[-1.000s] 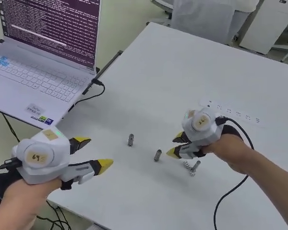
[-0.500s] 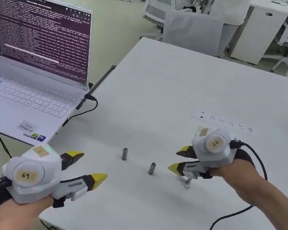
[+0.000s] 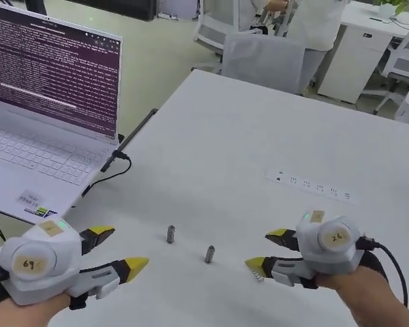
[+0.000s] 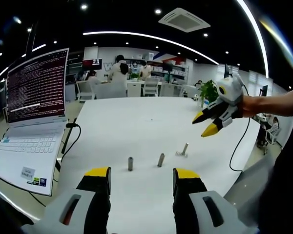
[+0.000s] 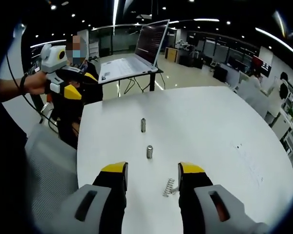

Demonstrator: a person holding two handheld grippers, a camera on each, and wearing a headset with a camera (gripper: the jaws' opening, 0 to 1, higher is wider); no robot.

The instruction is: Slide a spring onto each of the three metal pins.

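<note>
An open white laptop point(image 3: 48, 136) with a text-filled screen sits well to the left of the yellow-tipped left claw point(image 3: 120, 247), past the edge of the white counter point(image 3: 245, 129). The left claw hangs spread and empty over the counter's near edge. Ahead of it and to its right stand two short grey metal pins, the first pin point(image 3: 170, 234) and the second pin point(image 3: 210, 255). Both are upright and apart, and each seems sleeved in a coil. Further right, a loose silver coil spring point(image 3: 258, 274) lies flat just beside the near tip of the right claw point(image 3: 265, 248), with a thin bare third pin point(image 4: 185, 148) touching it. Whether that pin lies or leans I cannot tell. The right claw is spread and empty. A white power strip point(image 3: 312, 185) lies well beyond it.
</note>
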